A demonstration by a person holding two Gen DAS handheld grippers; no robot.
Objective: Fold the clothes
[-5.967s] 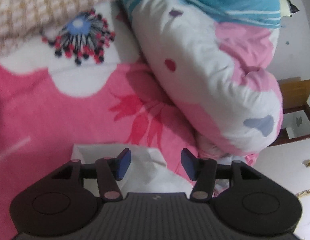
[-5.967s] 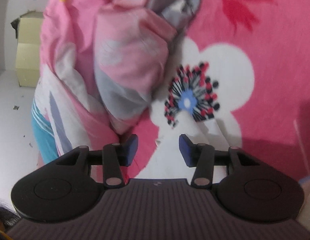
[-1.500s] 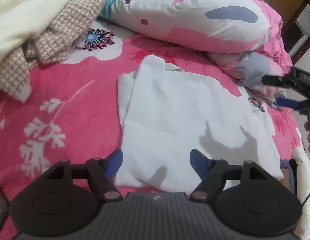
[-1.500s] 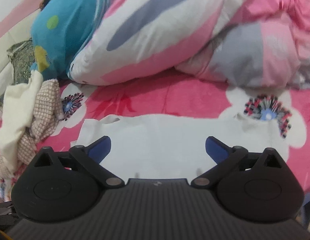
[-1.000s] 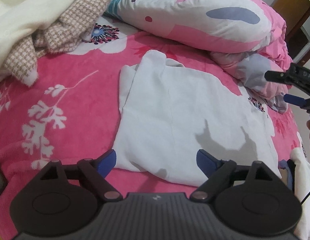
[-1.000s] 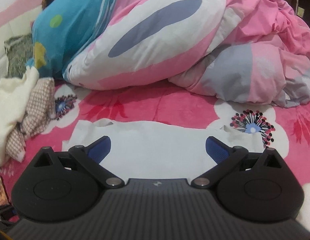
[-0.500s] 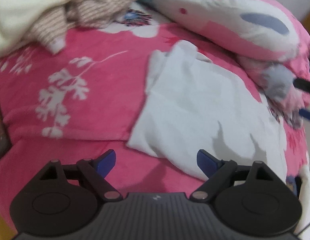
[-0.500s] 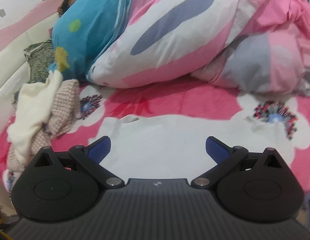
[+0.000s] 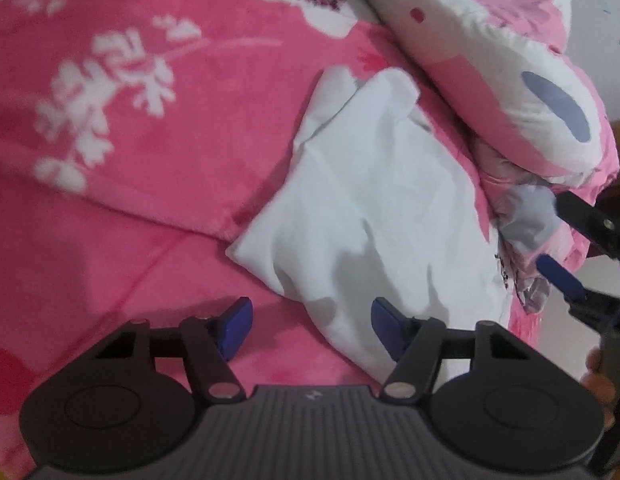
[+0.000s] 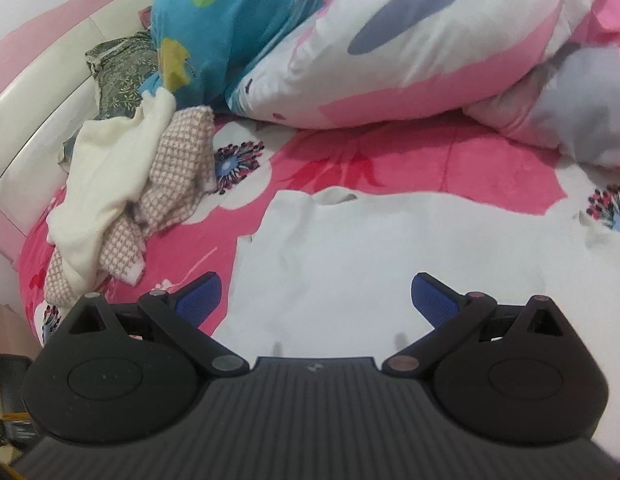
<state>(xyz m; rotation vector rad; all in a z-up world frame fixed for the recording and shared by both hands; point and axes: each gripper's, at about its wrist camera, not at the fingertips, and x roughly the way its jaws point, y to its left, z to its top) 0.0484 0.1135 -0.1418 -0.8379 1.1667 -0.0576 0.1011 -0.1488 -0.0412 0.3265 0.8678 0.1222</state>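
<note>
Shirt [image 9: 374, 200], white, lies spread on a pink floral blanket [image 9: 122, 184] in the left wrist view, running from the upper middle of the frame down to the lower right. Its near corner sits just ahead of the left gripper [image 9: 310, 326], between the two blue pads and closer to the right one. Left gripper jaws stand wide apart, holding nothing; the left pad is over bare blanket. Fabric shows soft wrinkles, and a folded flap at the far end. A rolled quilt [image 9: 510, 80], white and pink with a grey-blue patch, lies along the shirt's far right edge, touching or nearly so. The right gripper [image 9: 566, 240] enters at the right edge, jaws spread, over the crumpled end of the quilt. Part of a hand [image 9: 598, 380] shows at the lower right edge. View is slightly blurred.

Right wrist view: the shirt [image 10: 390, 260] fills the middle and right of the frame, flat on the blanket [image 10: 390, 160]. The right gripper [image 10: 316, 300] is open wide and empty, its right pad above the shirt, its left pad at the shirt's left edge over pink. Cannot tell whether the pads touch the cloth. A pile of clothes [image 10: 122, 192], cream and checked, lies to the left, apart from the shirt. The quilt [image 10: 430, 52] lies beyond, with a blue pillow [image 10: 226, 28] behind it.
</note>
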